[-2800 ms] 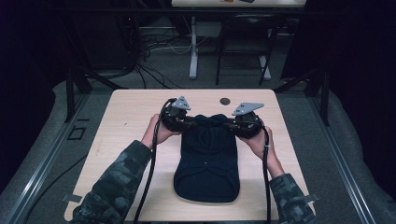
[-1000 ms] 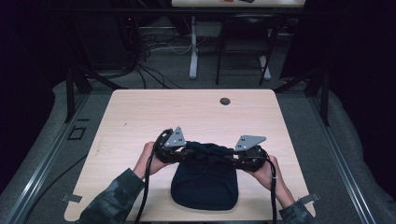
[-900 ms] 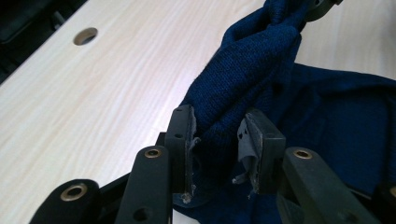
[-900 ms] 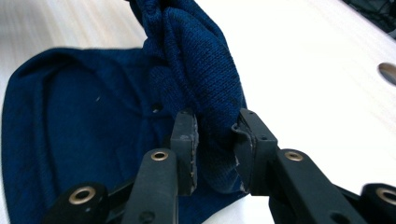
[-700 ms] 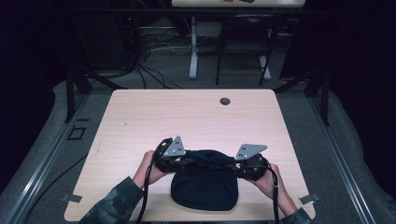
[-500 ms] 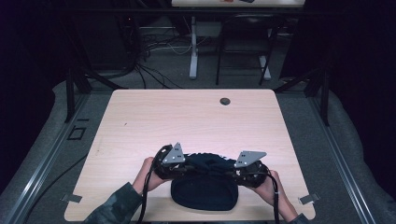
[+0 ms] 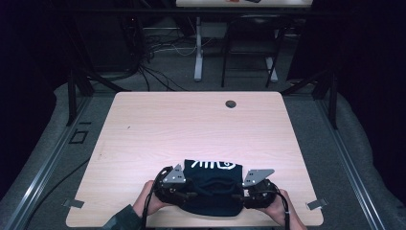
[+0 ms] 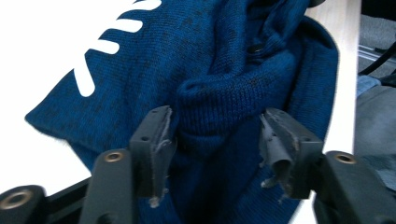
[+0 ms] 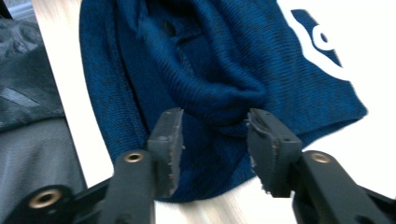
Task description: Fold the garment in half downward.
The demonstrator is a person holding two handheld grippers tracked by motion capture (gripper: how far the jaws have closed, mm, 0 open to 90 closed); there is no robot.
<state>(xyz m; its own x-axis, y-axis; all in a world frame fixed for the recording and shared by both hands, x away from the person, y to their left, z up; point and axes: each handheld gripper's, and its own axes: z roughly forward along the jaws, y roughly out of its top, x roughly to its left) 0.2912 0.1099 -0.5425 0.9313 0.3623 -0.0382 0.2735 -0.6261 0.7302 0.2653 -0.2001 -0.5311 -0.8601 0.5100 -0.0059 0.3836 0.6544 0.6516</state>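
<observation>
While the folded blue sweater (image 7: 210, 189) lies between them, each hand-held gripper's jaws have just been opening, gripping nothing.

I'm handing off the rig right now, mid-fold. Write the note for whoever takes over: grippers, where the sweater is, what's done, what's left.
Left gripper: jaws have just been opening; a knit fold lies between them, pads off it.
Right gripper: likewise just opening, a fold of cloth between the jaws, not clamped.
Dark blue sweater: folded, at the near edge of the table, white print facing up on its far side.
Done: far part brought over toward the near edge and let go.
Left: back both grippers out, then smooth or fold again if needed.
</observation>
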